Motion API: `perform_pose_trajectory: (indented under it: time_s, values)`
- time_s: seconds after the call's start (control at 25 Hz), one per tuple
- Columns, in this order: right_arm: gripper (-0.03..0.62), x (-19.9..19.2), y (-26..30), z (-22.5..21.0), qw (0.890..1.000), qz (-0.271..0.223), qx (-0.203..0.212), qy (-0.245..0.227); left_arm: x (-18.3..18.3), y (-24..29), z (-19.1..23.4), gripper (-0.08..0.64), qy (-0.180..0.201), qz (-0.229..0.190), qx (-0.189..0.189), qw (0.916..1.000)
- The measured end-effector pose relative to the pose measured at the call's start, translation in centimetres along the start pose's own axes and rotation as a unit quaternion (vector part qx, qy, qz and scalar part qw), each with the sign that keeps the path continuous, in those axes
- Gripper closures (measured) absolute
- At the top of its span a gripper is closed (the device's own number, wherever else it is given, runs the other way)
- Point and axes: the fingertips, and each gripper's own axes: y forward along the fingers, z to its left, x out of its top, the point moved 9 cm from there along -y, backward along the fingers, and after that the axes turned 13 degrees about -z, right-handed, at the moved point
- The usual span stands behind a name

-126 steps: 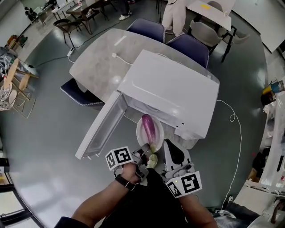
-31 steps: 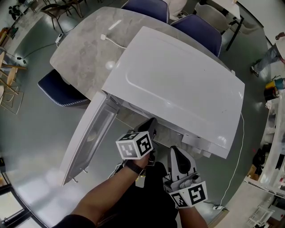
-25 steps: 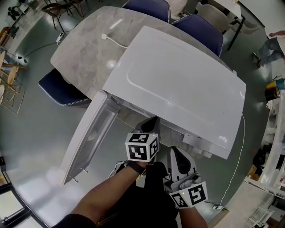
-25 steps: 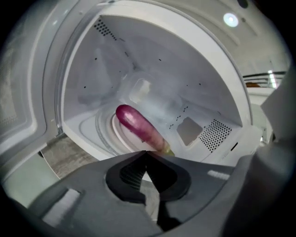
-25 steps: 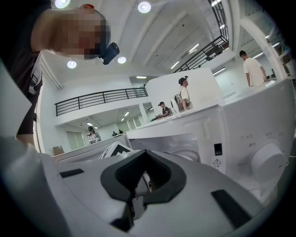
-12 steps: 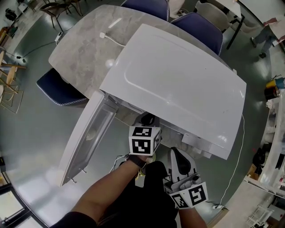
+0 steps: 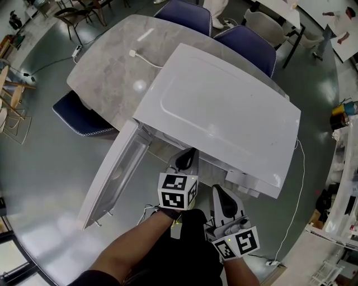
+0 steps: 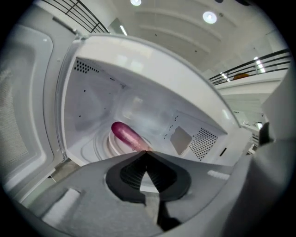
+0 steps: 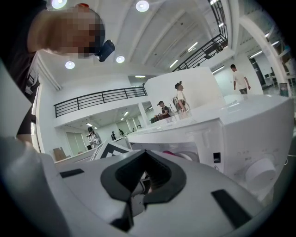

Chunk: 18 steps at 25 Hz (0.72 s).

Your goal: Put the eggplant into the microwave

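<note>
Just beyond clenched left tongs (image 8: 145,152), inside microwave (image 8: 194,120): eggplant (image 8: 126,135), long axis pointing away up-left. Right tongs (image 9: 144,152) clenched empty, outside, farther off.

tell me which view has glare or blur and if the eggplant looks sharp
Head view: strong fisheye bend, lamp glare on the glossy floor. Left gripper view: eggplant fairly sharp and evenly lit inside the microwave. Right gripper view: ceiling lamps flare white.
</note>
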Motion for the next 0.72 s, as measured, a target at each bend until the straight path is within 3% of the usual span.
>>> perform_pose_trajectory:
  time_s: [0.36,0.72]
  values:
    - [0.591,4.1,-0.5,3.1,1.000,-0.003,0.009,-0.012,5.0,-6.8,-4.1,0.552,0.035,-0.032,-0.047,0.9978]
    - [0.591,8.8,-0.7,5.1,0.999,-0.017,0.009,-0.038,11.9,-12.9,-8.3,0.552,0.080,-0.081,-0.101,0.9883]
